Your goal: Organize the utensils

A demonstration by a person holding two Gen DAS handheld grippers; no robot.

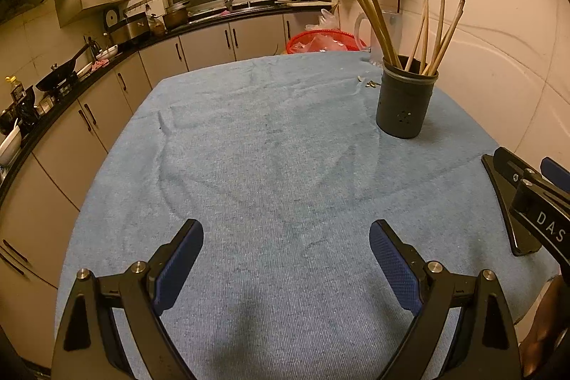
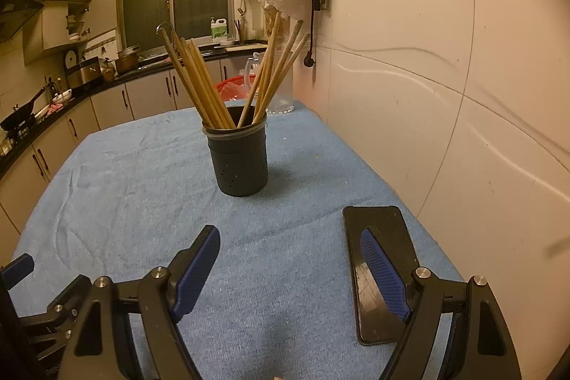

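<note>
**Both tongs empty; chopsticks already in holder**

Left tongs [image 1: 286, 237]: fingers spread apart, holding nothing, above bare blue cloth [image 1: 249, 148]. Ahead and to their right stands the dark holder [image 1: 406, 98] with the chopsticks [image 1: 377, 13] upright inside, in two leaning bunches.

Right tongs [image 2: 288, 244]: likewise apart and empty. The holder stands ahead of them, slightly left; a black phone [image 2: 381, 234] lies flat under their right finger.

Judgement: no loose utensil shows, so the sorting appears complete or near it. Any next move calls for tidying the bunches.

The counter is cloth-covered and sits against a tiled wall [image 2: 445, 77]; kitchen cabinets [image 1: 107, 102] run along the left.
</note>
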